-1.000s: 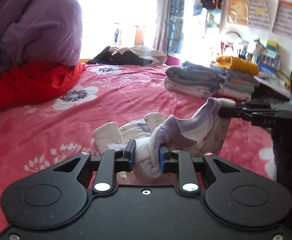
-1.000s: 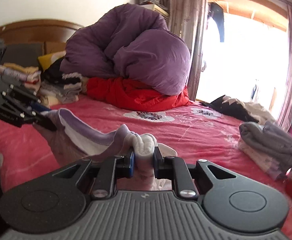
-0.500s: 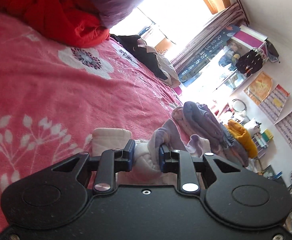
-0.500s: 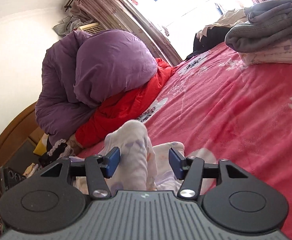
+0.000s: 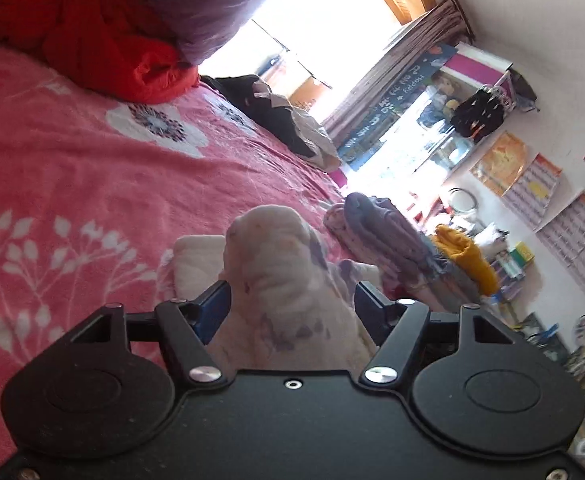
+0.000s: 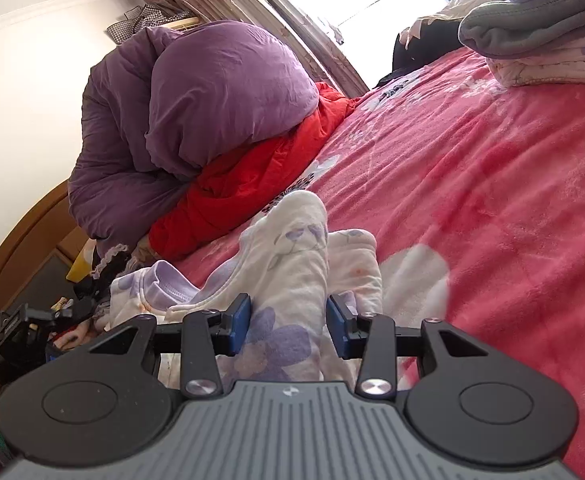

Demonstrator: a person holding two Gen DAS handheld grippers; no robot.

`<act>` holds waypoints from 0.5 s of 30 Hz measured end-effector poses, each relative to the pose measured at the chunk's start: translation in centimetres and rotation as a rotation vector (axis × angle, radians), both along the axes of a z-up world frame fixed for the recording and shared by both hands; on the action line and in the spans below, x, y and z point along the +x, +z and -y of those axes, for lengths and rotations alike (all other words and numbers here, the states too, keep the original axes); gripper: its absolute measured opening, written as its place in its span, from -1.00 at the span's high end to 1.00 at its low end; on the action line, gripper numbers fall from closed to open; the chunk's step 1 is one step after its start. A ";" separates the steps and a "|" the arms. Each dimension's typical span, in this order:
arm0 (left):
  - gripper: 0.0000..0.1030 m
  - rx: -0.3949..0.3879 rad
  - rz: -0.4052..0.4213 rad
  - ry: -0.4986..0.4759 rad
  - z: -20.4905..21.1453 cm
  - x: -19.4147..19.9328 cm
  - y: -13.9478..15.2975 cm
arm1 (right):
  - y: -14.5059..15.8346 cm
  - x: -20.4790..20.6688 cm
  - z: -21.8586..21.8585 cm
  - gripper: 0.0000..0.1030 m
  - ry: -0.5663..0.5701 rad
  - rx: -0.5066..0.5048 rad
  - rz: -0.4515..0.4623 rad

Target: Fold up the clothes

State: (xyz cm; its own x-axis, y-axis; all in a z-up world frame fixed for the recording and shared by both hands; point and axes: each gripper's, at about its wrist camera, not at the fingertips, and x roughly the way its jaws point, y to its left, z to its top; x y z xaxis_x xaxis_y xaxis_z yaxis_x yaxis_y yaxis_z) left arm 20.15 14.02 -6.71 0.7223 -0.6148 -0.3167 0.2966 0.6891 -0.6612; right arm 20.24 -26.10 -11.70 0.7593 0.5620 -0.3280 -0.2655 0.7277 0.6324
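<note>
My left fingers (image 5: pixel 290 304) have just been opening and now stand slack on either side of a bunched fold of the white, lilac-flowered garment (image 5: pixel 280 264); the fold rises between them, released. My right fingers (image 6: pixel 288 320) have just been closing and now grasp another fold of the same garment (image 6: pixel 292 248), with both blue pads against the cloth. The rest of the garment lies crumpled on the pink flowered bedspread (image 5: pixel 92 168) just beyond both pairs of fingers, its lilac neckline toward nine o'clock in the right wrist view. Farther off, a stack of folded clothes (image 5: pixel 388 236) sits at about two o'clock from my left fingers, near the bed's edge. A red quilt (image 6: pixel 252 168) lies at eleven o'clock from my right fingers, with a purple duvet (image 6: pixel 212 92) heaped on top of it. Farthest away are the bright window and curtains.
</note>
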 end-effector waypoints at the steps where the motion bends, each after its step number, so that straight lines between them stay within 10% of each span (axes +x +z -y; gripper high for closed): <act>1: 0.49 0.028 0.003 0.022 0.5 0.3 -0.2 | -0.1 -0.1 0.1 0.18 -0.005 0.009 -0.001; 15: 0.67 -0.110 -0.144 0.039 0.2 7.6 -4.8 | -1.2 2.9 0.8 0.47 0.017 0.071 0.075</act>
